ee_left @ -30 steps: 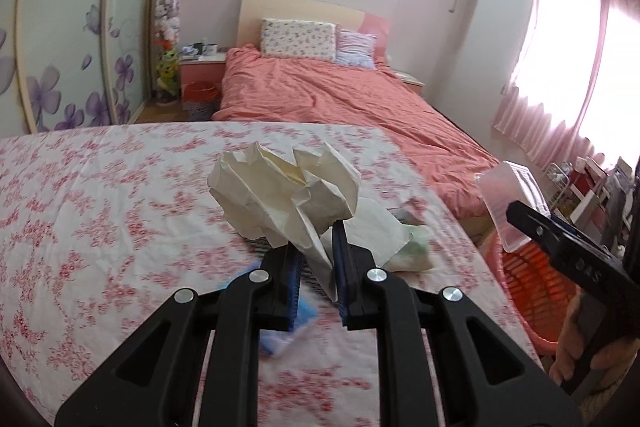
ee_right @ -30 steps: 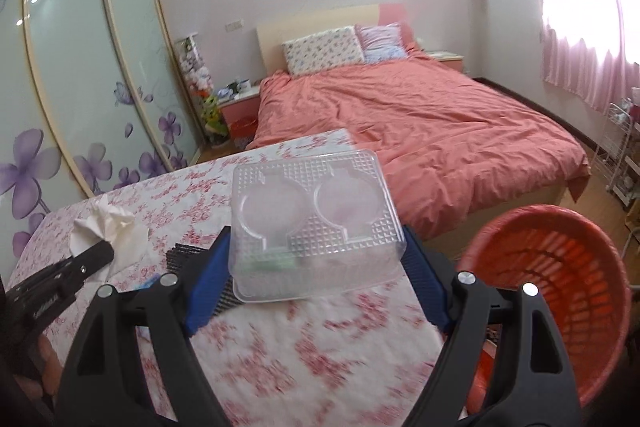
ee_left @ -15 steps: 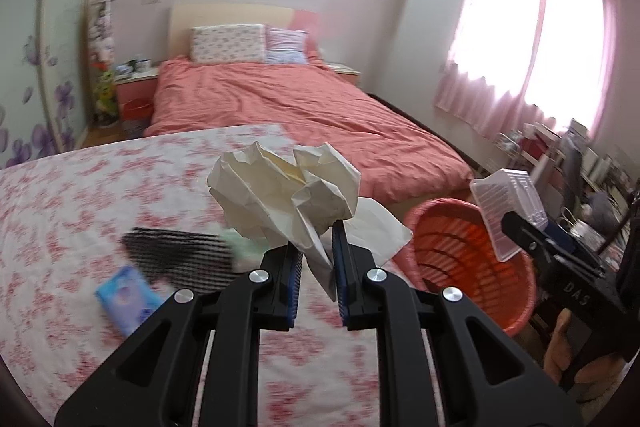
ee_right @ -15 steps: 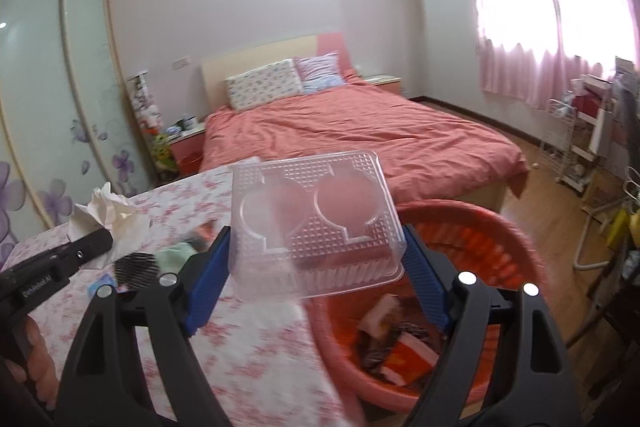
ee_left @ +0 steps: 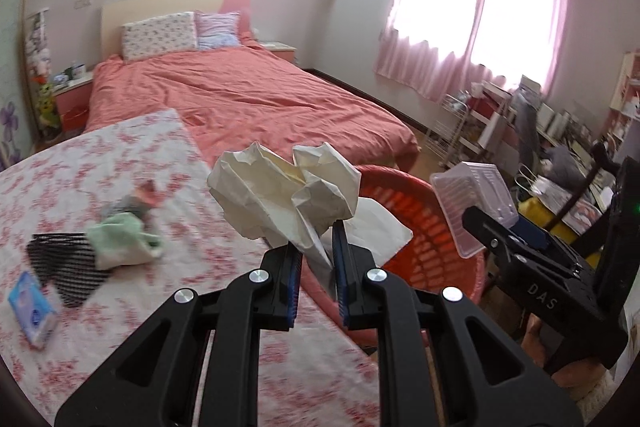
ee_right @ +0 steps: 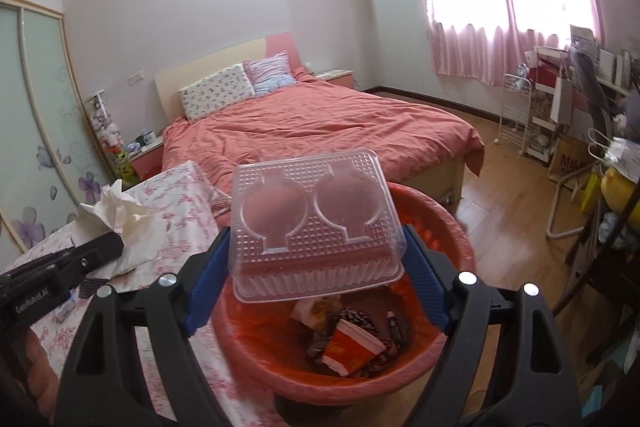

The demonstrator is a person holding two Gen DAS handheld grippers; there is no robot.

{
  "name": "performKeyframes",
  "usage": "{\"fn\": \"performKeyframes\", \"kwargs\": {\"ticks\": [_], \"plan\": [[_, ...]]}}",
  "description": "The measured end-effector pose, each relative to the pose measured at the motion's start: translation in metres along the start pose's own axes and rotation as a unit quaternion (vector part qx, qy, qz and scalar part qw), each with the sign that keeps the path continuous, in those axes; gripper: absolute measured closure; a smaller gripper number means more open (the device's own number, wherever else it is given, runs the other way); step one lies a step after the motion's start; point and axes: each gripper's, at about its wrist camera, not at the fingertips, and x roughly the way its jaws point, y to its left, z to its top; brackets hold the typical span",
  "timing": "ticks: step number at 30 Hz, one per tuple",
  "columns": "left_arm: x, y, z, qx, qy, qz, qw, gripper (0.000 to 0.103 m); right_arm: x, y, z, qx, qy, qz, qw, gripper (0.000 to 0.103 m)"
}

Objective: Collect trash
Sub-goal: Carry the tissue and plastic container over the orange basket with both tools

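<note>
Currently: right gripper (ee_right: 316, 279) clamps clear plastic tray (ee_right: 314, 223) over red basket (ee_right: 456, 231), left gripper (ee_left: 314, 255) pinches crumpled paper (ee_left: 280, 191) beside its rim — risk: light paper drifting onto table (ee_left: 120, 163) if released early.

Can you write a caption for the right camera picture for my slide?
Right hand-held gripper holds a clear plastic tray over the red basket of trash.
</note>
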Motion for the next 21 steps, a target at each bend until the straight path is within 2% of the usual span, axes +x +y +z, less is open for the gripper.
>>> {"fn": "performKeyframes", "kwargs": {"ticks": [8,21], "plan": [[0.026,-0.029,-0.002,0.02,0.022,-0.02,0.9994,0.089,0.007,-0.027,-0.004,0.018,0.002,-0.01,1.0,0.023],[0.053,-0.05,-0.009,0.036,0.055,-0.036,0.9972,0.089,0.02,-0.048,-0.001,0.035,0.002,-0.008,0.999,0.023]]}}
